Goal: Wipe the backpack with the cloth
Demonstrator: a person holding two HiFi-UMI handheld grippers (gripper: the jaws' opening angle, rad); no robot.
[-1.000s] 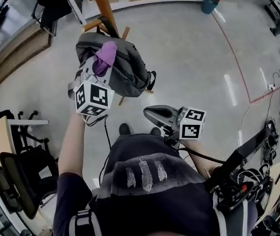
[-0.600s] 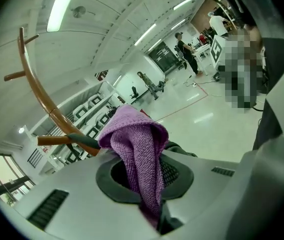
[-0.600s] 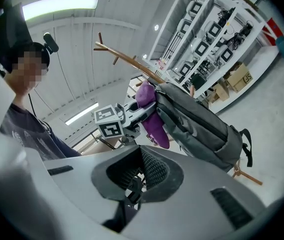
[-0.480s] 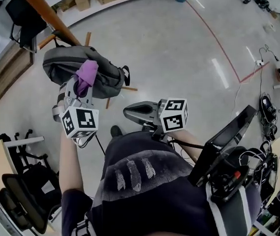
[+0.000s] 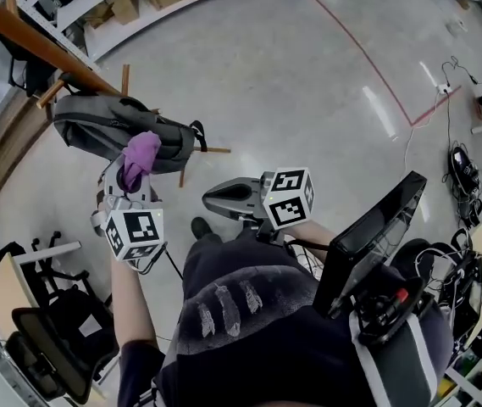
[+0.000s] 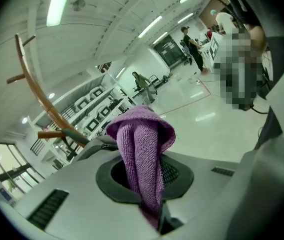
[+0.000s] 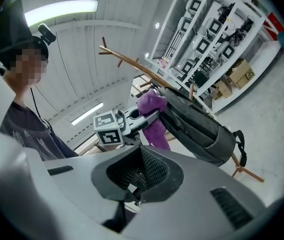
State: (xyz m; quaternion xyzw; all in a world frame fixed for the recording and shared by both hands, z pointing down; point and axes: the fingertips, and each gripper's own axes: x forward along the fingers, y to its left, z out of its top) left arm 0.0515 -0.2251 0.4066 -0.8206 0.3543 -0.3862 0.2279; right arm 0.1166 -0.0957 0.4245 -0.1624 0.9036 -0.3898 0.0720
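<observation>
Floor (image 5: 308,100) glossy grey, prob. workshop; left gripper (image 5: 127,179) pinches cloth (image 5: 141,154) by backpack (image 5: 96,130); right gripper (image 5: 212,200) pressed together.

A bunched purple cloth (image 6: 141,149) is pinched between the left gripper's (image 5: 129,181) jaws, bulging past their tips. The grey backpack (image 5: 109,130) hangs slanted just beyond those tips.

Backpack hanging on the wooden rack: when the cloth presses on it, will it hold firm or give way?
Likely to give: the backpack hangs free from the wooden rack, so a push would probably swing it. Its fabric sags and creases, so the surface is probably soft rather than stiff.
</observation>
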